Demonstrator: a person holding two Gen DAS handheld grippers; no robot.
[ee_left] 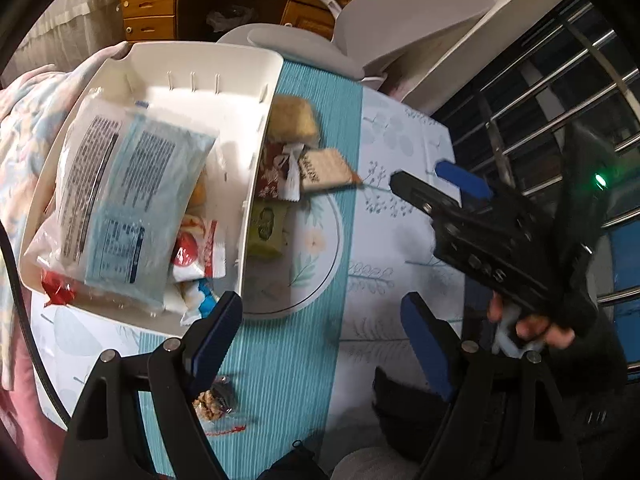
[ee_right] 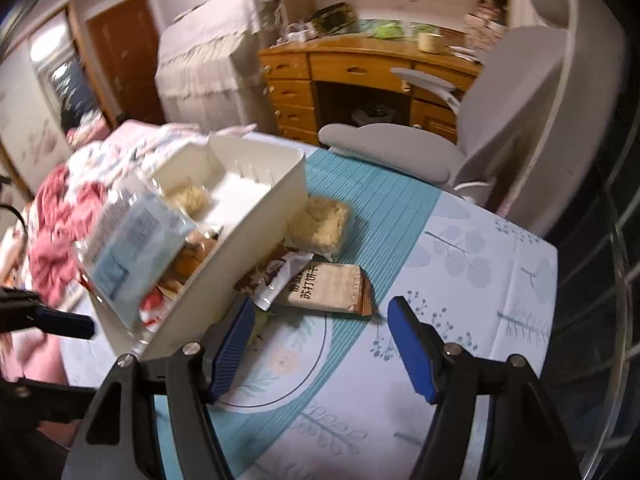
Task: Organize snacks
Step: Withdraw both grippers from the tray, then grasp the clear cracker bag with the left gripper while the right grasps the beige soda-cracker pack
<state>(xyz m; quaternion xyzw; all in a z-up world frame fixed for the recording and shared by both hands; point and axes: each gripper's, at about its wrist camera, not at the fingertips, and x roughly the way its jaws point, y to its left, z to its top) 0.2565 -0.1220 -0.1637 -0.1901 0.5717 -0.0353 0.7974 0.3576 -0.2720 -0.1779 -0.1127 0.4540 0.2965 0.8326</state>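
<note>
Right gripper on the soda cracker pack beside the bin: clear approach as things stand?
Probably yes. The right gripper is open and empty, and the soda cracker pack lies just ahead on the table, uncovered on top. A white wrapper overlaps its left edge.

- The blue packet's (ee_left: 120, 204) print is too blurred to read.
- The white bin (ee_right: 256, 248) hides part of the green packet (ee_left: 266, 232).
- Left finger (ee_left: 216, 340) covers the nut packet (ee_left: 212, 402).

Black grippers (ee_left: 320, 344), ribbed blue fingers (ee_right: 412, 356), silver screws
</note>
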